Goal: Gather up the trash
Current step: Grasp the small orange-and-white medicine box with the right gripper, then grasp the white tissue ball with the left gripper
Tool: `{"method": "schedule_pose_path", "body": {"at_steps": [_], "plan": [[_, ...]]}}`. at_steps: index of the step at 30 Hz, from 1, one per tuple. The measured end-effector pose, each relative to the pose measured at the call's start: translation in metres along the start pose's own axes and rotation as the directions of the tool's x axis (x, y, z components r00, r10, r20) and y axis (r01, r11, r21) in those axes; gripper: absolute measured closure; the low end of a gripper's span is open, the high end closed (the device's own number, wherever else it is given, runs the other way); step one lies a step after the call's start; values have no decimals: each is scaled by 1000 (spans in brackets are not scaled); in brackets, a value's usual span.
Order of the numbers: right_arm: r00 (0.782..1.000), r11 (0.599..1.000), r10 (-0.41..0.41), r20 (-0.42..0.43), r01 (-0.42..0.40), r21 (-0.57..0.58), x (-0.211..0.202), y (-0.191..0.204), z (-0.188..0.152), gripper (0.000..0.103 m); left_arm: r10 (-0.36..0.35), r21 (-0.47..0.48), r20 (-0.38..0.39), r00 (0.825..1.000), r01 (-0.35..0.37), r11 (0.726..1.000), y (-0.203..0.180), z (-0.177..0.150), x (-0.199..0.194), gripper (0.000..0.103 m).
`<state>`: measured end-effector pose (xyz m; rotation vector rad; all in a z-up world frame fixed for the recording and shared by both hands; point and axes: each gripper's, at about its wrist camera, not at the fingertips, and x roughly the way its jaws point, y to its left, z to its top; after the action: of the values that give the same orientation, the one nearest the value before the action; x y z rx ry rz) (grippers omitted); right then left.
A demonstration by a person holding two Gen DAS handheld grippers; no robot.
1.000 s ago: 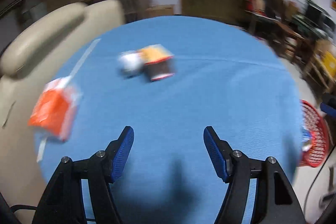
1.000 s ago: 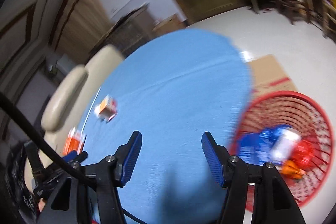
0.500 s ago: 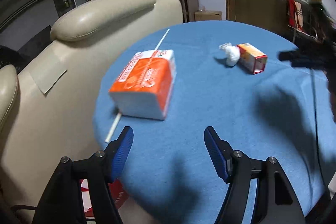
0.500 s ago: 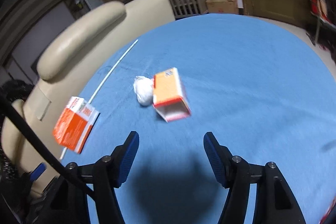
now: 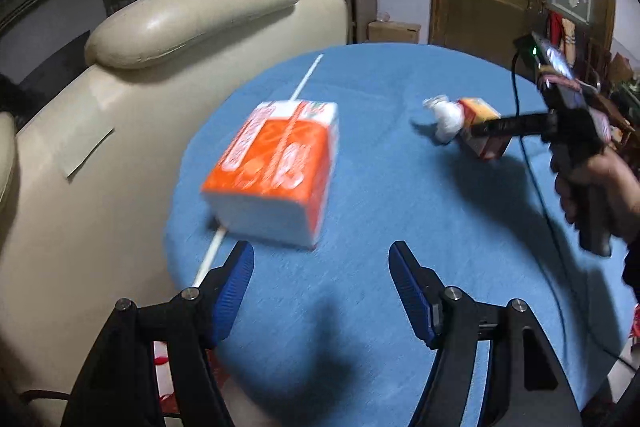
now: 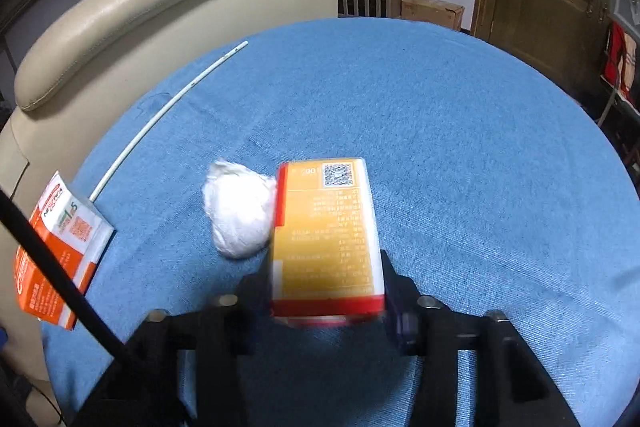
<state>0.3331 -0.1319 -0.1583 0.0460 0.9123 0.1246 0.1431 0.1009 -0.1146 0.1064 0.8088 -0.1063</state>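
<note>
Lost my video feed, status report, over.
Left gripper open, empty. Right gripper straddles yellow carton, grip unclear. Tissue wad touching carton.

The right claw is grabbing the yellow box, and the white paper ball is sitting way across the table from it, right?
Not quite. The right claw does have the yellow box between its fingers, but the white paper ball lies right beside the box, against its left edge, not across the table. The right wrist view shows this.

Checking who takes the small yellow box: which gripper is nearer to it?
Right. The right gripper has its fingers either side of the yellow box; the left gripper hangs open near the orange tissue pack, well away.
</note>
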Motion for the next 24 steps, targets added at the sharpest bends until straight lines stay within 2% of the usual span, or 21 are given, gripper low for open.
{"method": "schedule_pose_path", "body": {"at_steps": [3, 4, 8, 12, 15, 18, 21, 24], "plan": [[999, 999, 32, 20, -33, 33, -11, -12, -10, 55, -50, 10, 20, 999, 50, 999, -17, 22, 4, 31], [999, 998, 44, 28, -45, 42, -18, -18, -15, 55, -63, 12, 21, 998, 62, 998, -22, 29, 8, 27], [995, 992, 86, 58, -91, 89, -54, -46, -41, 55, -107, 23, 10, 994, 107, 994, -51, 63, 35, 26], [990, 978, 110, 93, -124, 167, -95, -87, -80, 55, -160, 13, -45, 986, 161, 987, -85, 97, 81, 26], [988, 966, 104, 114, -127, 224, -125, -118, -111, 55, -165, 47, -71, 984, 168, 985, -112, 114, 105, 26], [988, 950, 79, 134, -115, 289, -151, -148, -144, 55, -199, 88, -112, 974, 209, 974, -141, 121, 125, 26], [988, 931, 52, 144, -100, 351, -168, -171, -169, 55, -259, 107, -164, 952, 278, 955, -166, 119, 139, 26], [988, 907, 37, 150, -97, 411, -182, -190, -193, 55, -252, 129, -205, 946, 282, 951, -182, 113, 156, 26]]}}
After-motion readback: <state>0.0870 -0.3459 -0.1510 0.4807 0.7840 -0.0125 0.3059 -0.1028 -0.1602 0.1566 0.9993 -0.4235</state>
